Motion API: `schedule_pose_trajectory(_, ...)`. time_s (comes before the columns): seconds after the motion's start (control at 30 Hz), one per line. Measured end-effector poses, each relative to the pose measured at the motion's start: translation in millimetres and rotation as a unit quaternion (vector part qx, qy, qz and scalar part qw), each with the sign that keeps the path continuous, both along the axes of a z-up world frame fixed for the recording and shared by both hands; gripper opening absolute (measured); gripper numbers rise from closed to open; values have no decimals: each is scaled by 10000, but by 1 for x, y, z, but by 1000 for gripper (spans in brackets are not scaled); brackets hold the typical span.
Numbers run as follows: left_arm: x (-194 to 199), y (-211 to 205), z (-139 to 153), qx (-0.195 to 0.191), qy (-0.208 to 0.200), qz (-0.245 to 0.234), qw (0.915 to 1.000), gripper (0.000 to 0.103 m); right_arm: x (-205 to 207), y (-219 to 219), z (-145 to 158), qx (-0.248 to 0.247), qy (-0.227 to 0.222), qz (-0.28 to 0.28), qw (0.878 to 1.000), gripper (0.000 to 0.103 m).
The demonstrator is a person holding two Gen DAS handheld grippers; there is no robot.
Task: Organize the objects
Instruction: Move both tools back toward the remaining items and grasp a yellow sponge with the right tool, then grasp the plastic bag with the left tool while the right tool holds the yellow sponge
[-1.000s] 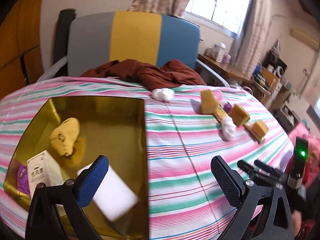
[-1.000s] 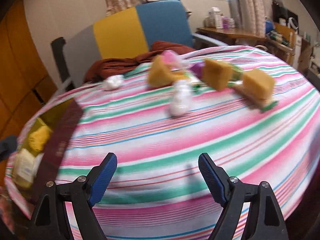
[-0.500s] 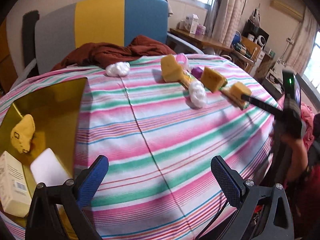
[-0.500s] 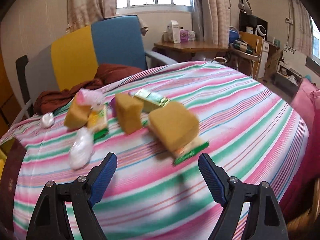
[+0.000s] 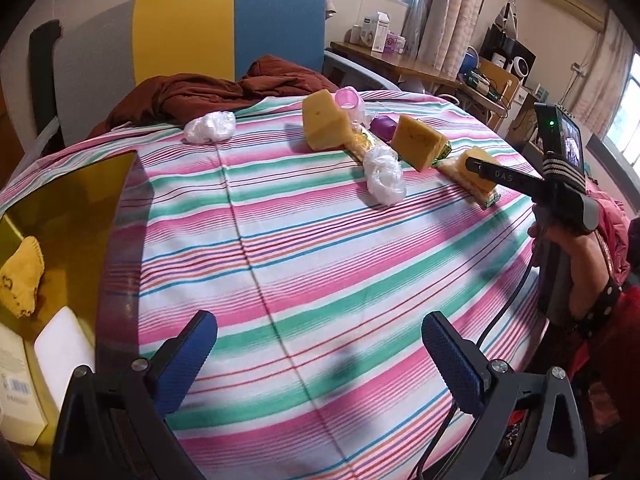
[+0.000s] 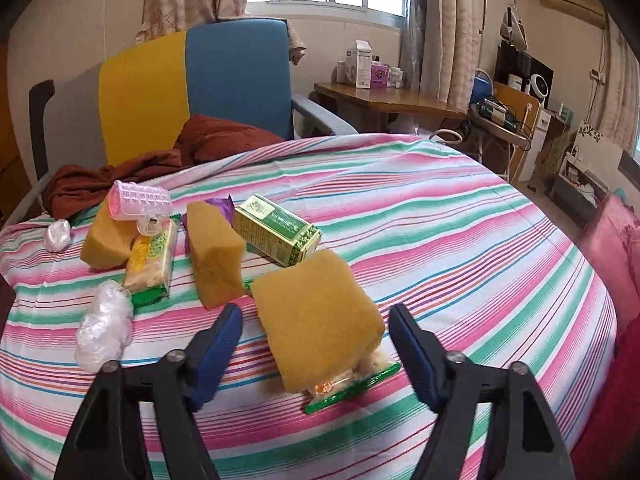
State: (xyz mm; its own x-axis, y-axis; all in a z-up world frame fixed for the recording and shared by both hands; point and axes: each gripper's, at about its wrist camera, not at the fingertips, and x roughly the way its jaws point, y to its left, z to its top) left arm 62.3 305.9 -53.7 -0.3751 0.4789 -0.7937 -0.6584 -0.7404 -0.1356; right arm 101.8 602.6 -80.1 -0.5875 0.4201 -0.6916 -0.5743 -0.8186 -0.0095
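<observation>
Right gripper (image 6: 314, 346): jaws closing, half-way in, straddling the near yellow sponge (image 6: 316, 316). Pads not on it yet, a gap shows on both sides. The sponge sits at 12 o'clock from the fingertips, tilted, resting on a green-edged snack packet (image 6: 352, 382) that pokes out at its 5 o'clock.

To do it well, my read:
- Centre the sponge between the pads; the left gap looks a bit wider than the right.
- Bite the foam only, above the packet, or the packet may drag along.
- Soft foam: squeeze until it deforms, then lift straight up.
- Second sponge (image 6: 214, 254) stands just beside, at 10 o'clock of the target. Watch the left finger so it doesn't tip it.

Left gripper (image 5: 320, 354): jaws wide, nothing between them, hanging over bare striped tablecloth (image 5: 320, 248). Gold box (image 5: 76, 200) at its 9 o'clock, already holding a few items, so likely the drop point.

Further out in the right wrist view: green carton (image 6: 280, 232) at 12, crumpled plastic (image 6: 104, 326) at 9, pink roller (image 6: 140, 198) at 11. All apart from the pads.
</observation>
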Motion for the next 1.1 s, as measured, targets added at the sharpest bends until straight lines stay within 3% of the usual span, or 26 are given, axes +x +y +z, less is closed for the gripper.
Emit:
schedule_pose_trajectory(0.3, -20, 30, -12, -35, -53, 72, 10000, 103, 14, -9, -2, -95, 394, -83, 9991, 57)
schedule_pose_trajectory(0.57, -48, 79, -12, 42, 90, 210, 9997, 103, 32, -44, -10, -541, 945, 172, 9939, 56)
schedule_pose_trajectory(0.87, -73, 147, -23, 90, 223, -23, 9997, 102, 38, -44, -25, -952, 996, 67, 9904, 56)
schedule_pose_trajectory(0.97, -84, 160, -35, 69, 82, -34, 9999, 92, 37, -45, -27, -916, 958, 66, 9912, 57)
schedule_pose_trajectory(1.03, -87, 164, -44, -61, 67, -48, 9999, 71, 38, -46, -28, -901, 961, 61, 9913, 57)
schedule_pose_trajectory(1.1, -88, 166, -48, -76, 107, -76, 9999, 71, 38, -46, -28, -917, 976, 66, 9910, 57)
